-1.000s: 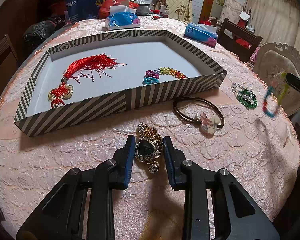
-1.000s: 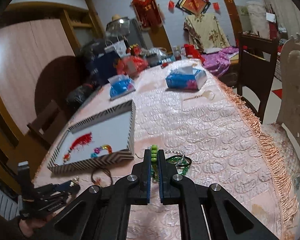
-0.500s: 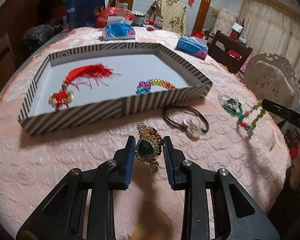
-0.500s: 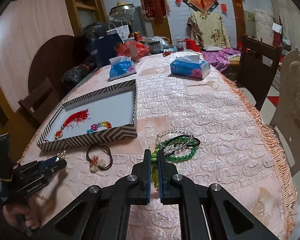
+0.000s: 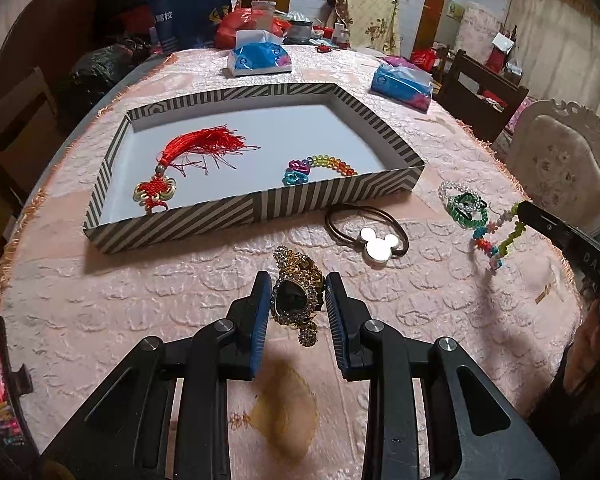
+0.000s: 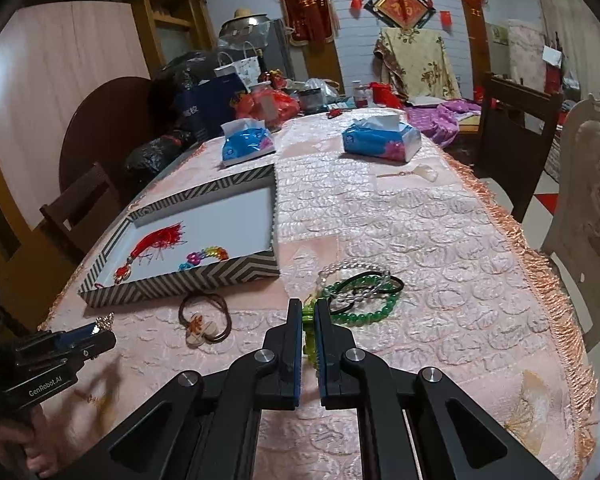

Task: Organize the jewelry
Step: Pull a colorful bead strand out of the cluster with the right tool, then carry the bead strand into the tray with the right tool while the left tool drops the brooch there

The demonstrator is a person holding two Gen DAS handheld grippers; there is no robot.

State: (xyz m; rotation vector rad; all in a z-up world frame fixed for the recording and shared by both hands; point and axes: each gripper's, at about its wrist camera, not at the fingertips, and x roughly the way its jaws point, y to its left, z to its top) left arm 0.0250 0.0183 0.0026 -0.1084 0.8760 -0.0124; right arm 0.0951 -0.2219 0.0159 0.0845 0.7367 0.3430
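Observation:
My left gripper (image 5: 297,285) is shut on a gold rhinestone brooch (image 5: 294,300) with a dark heart stone, held above the pink tablecloth in front of the striped tray (image 5: 256,208). The tray holds a red tassel knot (image 5: 192,156) and a rainbow bead chain (image 5: 320,166). My right gripper (image 6: 309,306) is shut on a colourful bead bracelet (image 6: 308,318), which dangles from it in the left wrist view (image 5: 496,240). It hangs beside a pile of bracelets (image 6: 360,292) with green beads. A brown hair tie (image 5: 376,240) with a mouse-shaped charm lies between the grippers.
Two blue tissue packs (image 6: 246,142) (image 6: 380,140) sit beyond the tray. Bags and clutter crowd the table's far end. A white upholstered chair (image 5: 564,168) and dark wooden chairs (image 6: 516,132) stand along the fringed right edge. A small pale comb (image 6: 416,172) lies far right.
The left gripper has risen with the brooch, so the table looks farther off. The right gripper has tipped down and come lower over the bracelet pile, its bead bracelet still gripped.

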